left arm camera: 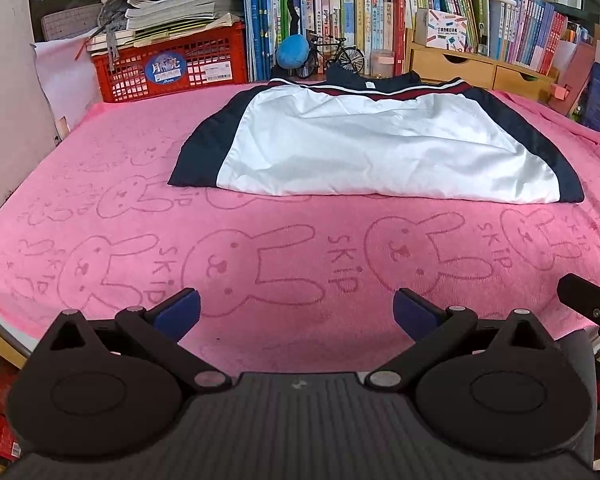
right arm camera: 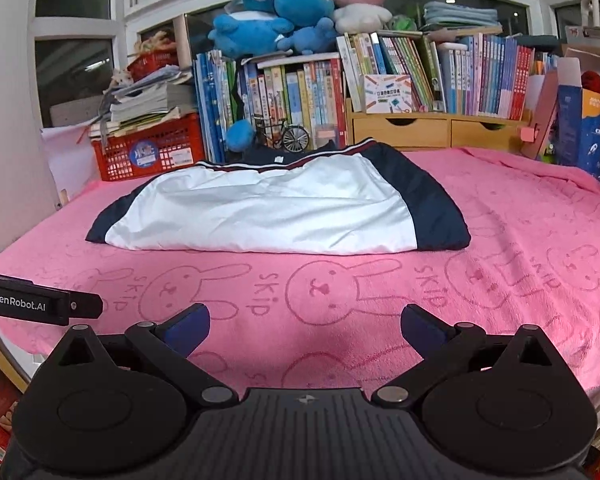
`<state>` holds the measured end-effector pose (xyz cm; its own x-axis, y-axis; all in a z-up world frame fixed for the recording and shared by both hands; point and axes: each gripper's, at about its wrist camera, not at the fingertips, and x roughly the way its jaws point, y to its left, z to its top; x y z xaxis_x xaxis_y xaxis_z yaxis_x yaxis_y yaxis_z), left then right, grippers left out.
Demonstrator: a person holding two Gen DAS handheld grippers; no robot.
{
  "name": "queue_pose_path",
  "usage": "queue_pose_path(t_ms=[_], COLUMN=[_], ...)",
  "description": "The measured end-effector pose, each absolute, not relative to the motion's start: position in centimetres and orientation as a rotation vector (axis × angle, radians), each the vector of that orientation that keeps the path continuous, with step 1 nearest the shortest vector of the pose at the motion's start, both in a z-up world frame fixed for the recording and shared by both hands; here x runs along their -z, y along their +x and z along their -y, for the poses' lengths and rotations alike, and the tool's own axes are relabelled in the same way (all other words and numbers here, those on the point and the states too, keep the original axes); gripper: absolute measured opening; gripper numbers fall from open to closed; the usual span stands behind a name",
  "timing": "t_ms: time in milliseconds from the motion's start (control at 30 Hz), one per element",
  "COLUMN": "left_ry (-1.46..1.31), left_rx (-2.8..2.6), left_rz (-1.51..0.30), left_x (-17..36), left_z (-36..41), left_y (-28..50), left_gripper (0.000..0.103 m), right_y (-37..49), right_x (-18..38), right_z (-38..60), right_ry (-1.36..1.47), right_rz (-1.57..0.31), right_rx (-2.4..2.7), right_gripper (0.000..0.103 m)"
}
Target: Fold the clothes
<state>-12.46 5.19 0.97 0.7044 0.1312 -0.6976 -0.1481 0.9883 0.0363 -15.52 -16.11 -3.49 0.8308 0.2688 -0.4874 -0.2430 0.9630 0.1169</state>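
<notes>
My left gripper (left arm camera: 296, 312) is spread wide and holds nothing; my right gripper (right arm camera: 305, 326) is spread just as wide, also bare. Both hover over the near edge of the pink towel (left arm camera: 100, 152), which is stamped with rabbits and the word "SKIP" again and again. In the right view, the side of the other gripper reads "GenRobot.AI".

The jacket (left arm camera: 372, 144) lies folded flat in the middle of the towel, white panel up, navy bands at both sides, well apart from both grippers. A broad strip of bare towel runs between its near hem and my fingers, and more lies open on each side. Behind it stand a red crate (left arm camera: 172, 68) with a round blue sticker I cannot read, books (left arm camera: 356, 20) and wooden drawers (left arm camera: 480, 68).
</notes>
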Motion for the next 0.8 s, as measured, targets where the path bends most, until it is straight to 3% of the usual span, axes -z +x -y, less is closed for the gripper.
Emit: queue_pose_path(t_ms=[533, 800], left_ry=[-0.029, -0.031], left_rx=[-0.129, -0.123], left_rz=[-0.829, -0.729], left_x=[0.2, -1.7], left_z=[-5.4, -6.7], left_y=[-10.0, -8.0], left_gripper=[0.103, 0.103], right_y=[-13.7, -11.2], right_x=[5.0, 5.1], right_z=[17.2, 19.9], right_ry=[0.102, 0.214], right_rz=[-0.538, -0.489], right_rx=[-0.223, -0.153], right_gripper=[0.103, 0.103])
